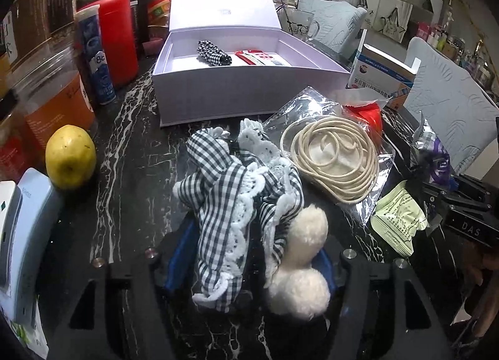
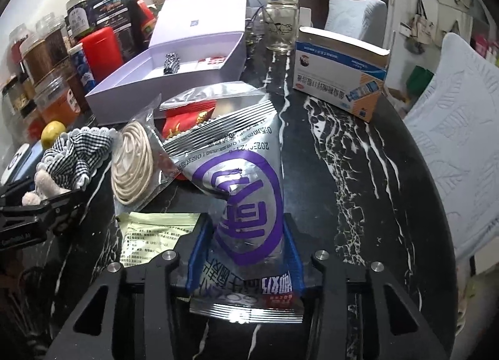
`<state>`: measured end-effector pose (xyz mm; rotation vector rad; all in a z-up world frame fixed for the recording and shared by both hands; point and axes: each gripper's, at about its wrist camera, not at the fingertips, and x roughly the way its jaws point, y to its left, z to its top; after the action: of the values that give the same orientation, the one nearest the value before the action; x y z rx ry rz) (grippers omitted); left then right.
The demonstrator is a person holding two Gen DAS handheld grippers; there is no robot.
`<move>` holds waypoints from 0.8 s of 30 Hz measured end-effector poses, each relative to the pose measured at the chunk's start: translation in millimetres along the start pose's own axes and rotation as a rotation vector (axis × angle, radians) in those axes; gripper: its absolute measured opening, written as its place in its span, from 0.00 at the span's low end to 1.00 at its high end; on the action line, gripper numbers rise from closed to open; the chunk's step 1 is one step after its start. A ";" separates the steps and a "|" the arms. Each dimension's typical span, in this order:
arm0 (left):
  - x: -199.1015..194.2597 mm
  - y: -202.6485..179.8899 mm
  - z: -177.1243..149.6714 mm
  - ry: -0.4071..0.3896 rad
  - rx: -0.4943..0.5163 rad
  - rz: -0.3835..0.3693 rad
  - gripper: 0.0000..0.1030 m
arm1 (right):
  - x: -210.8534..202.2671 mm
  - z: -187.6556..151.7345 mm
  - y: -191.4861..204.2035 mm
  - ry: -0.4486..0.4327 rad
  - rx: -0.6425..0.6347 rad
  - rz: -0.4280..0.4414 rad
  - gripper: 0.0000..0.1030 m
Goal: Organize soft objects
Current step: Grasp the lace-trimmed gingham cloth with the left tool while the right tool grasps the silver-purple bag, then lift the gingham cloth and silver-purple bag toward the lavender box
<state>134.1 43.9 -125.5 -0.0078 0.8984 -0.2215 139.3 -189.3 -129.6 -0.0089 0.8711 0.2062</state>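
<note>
A black-and-white gingham cloth piece (image 1: pixel 218 204) with lace trim and two white pom-poms (image 1: pixel 299 266) lies on the dark marble table, between the blue fingers (image 1: pixel 179 260) of my left gripper (image 1: pixel 254 241). The jaws stand apart around it without squeezing. My right gripper (image 2: pixel 246 235) is shut on a silver packet with purple print (image 2: pixel 243 179), crumpled between its pads. The open white box (image 1: pixel 249 91) (image 2: pixel 156 85) behind holds a rolled gingham piece (image 1: pixel 213 52) and a red packet (image 1: pixel 259 57).
A coil of cream cord in a clear bag (image 1: pixel 333 157) and a pale green sachet (image 1: pixel 399 219) lie between the two grippers. A yellow fruit (image 1: pixel 70 155), a red canister (image 1: pixel 118 38) and jars line the left. A blue-and-white carton (image 2: pixel 340 79) and a glass mug (image 2: pixel 280 29) stand behind.
</note>
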 end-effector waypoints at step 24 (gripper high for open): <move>-15.4 5.9 -7.7 -0.024 -0.050 -0.032 0.42 | -6.7 -5.5 -8.1 -0.024 0.058 -0.003 0.32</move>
<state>119.9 53.2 -118.9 -0.0714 0.8801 -0.2284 132.4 -198.9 -128.7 0.0463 0.8528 0.1776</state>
